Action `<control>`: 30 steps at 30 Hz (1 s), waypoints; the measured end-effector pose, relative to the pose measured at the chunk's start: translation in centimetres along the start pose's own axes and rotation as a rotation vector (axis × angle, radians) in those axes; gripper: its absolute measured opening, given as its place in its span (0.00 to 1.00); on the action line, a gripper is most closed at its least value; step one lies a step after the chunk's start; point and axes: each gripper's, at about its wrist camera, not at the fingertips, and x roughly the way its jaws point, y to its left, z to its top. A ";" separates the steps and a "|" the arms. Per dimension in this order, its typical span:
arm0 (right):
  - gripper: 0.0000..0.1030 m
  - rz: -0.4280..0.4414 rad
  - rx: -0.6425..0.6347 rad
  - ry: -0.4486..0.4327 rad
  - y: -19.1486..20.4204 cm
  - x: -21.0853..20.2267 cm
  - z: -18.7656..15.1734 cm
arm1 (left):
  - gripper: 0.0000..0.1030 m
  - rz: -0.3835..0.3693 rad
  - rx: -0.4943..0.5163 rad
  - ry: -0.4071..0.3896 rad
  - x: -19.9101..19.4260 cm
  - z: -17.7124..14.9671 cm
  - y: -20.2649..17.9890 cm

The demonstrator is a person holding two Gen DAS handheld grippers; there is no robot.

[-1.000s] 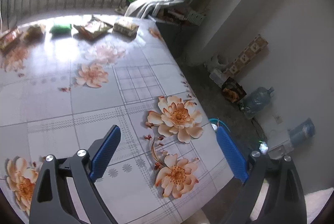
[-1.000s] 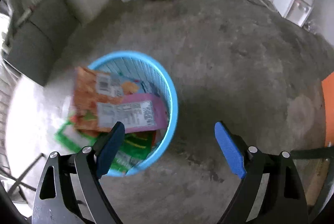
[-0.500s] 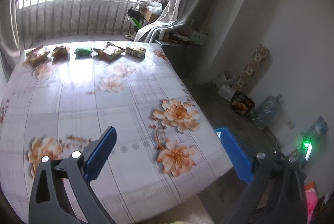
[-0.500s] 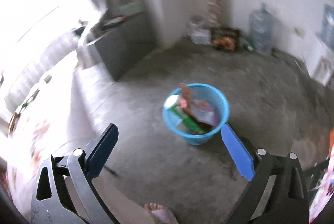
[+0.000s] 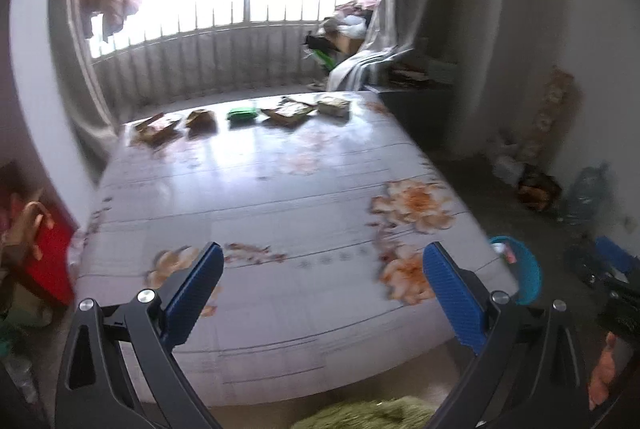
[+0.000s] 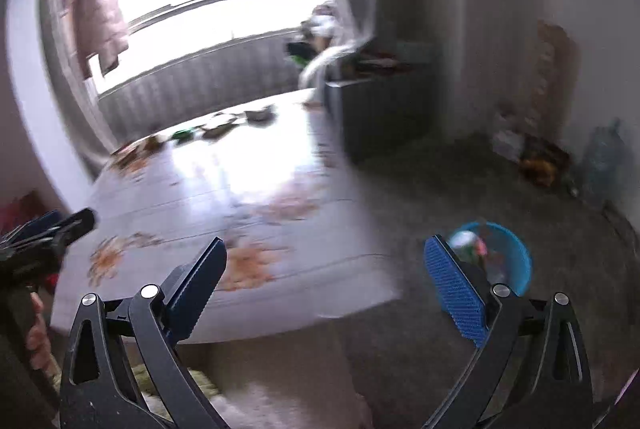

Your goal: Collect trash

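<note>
A: Left wrist view has the left gripper (image 5: 320,293) spread wide with nothing between its blue pads, over the near end of the floral table (image 5: 256,189). The trash is the row of wrappers (image 5: 288,113) at twelve o'clock, along the far edge by the balcony railing (image 5: 224,37).

B: And the right gripper (image 6: 324,285)?

A: Also gaping, empty. Its jaws have just been opening, with nothing in them. The blue bin (image 6: 508,257) sits on the floor at four o'clock, beside the table, already holding some litter.

B: So how should the next pickup go?

A: I'd reach across toward twelve, come down flat over one wrapper such as the green packet (image 5: 241,114), and pinch an edge that stands off the cloth. Thin packets slip; close fully before lifting.
</note>
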 end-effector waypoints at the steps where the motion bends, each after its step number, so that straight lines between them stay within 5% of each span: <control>1: 0.92 0.011 -0.024 0.008 0.8 0.3 0.0 | 0.95 0.013 -0.007 0.007 0.0 -0.2 0.4; 9: 0.92 0.050 -0.080 0.056 5.2 2.1 -0.6 | 0.95 0.160 -0.108 0.097 0.9 -1.2 2.9; 16: 0.92 0.015 -0.079 0.080 5.7 3.1 -0.8 | 0.95 0.131 -0.184 0.200 2.8 -1.7 3.5; 30: 0.92 -0.039 -0.144 0.210 6.1 4.4 -2.0 | 0.95 0.121 -0.124 0.289 3.5 -2.7 1.6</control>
